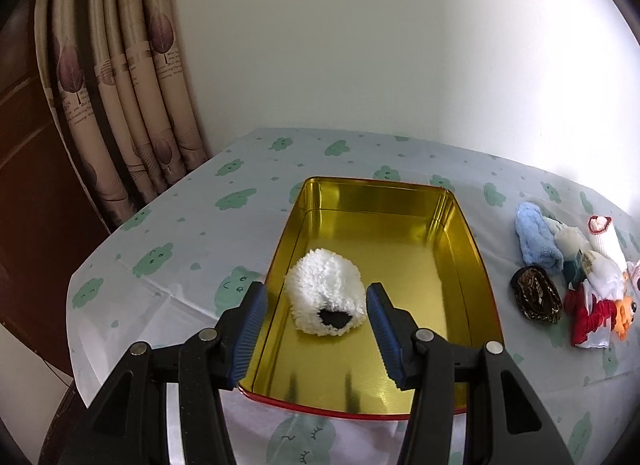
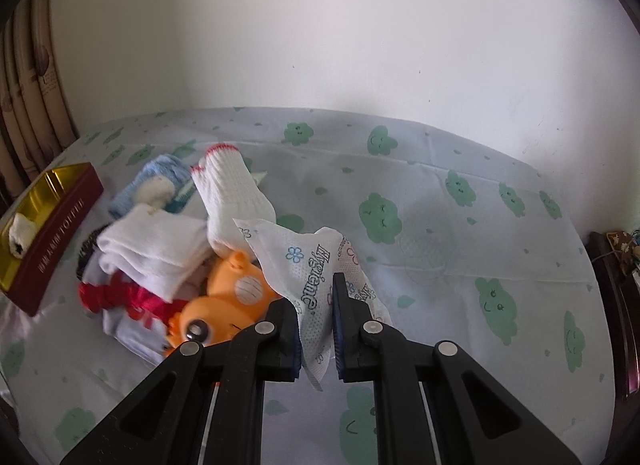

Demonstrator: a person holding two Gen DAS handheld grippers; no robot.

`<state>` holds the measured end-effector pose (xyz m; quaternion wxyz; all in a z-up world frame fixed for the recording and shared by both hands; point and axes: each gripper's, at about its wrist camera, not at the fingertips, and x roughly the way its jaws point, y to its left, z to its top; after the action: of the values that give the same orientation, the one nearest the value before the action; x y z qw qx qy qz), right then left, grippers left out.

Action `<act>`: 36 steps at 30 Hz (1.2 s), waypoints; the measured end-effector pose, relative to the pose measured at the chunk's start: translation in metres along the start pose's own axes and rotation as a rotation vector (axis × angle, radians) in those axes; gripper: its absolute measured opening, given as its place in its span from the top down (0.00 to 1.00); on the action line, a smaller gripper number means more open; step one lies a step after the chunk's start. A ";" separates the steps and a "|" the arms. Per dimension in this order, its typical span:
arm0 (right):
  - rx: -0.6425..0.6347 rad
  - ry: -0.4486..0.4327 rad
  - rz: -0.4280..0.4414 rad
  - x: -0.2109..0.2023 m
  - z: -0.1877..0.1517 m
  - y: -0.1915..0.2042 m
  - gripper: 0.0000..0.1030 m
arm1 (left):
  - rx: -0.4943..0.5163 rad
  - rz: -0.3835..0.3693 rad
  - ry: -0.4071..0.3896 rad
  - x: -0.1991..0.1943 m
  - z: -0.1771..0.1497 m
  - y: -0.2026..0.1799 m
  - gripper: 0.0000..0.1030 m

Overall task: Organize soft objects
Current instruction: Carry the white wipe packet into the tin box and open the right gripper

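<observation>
Left hand-held gripper [image 1: 317, 305] spread wide, empty, above fluffy white roll [image 1: 326, 297] in gold tin [image 1: 460, 249]. Right hand-held gripper [image 2: 316, 321] clamps white Hygiene packet [image 2: 304, 265]; sock pile [image 2: 160, 249] at 10 o'clock.

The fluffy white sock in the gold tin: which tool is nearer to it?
Left. The left tool hangs open just above the fluffy white sock in the gold tin, its fingers either side of it. The right tool is off at the pile, shut on a wipe packet.

Gold tin [image 1: 460, 233], fluffy white sock [image 1: 326, 285]
</observation>
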<state>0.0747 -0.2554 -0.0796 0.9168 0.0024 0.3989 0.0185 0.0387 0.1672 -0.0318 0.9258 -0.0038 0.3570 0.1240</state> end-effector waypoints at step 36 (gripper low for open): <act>-0.355 0.000 0.465 -0.022 0.041 0.287 0.90 | -0.243 0.096 0.060 -0.003 -0.012 0.089 0.49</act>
<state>0.0802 0.0308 -0.0296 0.8740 -0.0667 0.3783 0.2976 0.0082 0.2520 -0.0318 0.9003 -0.1026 0.3668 0.2106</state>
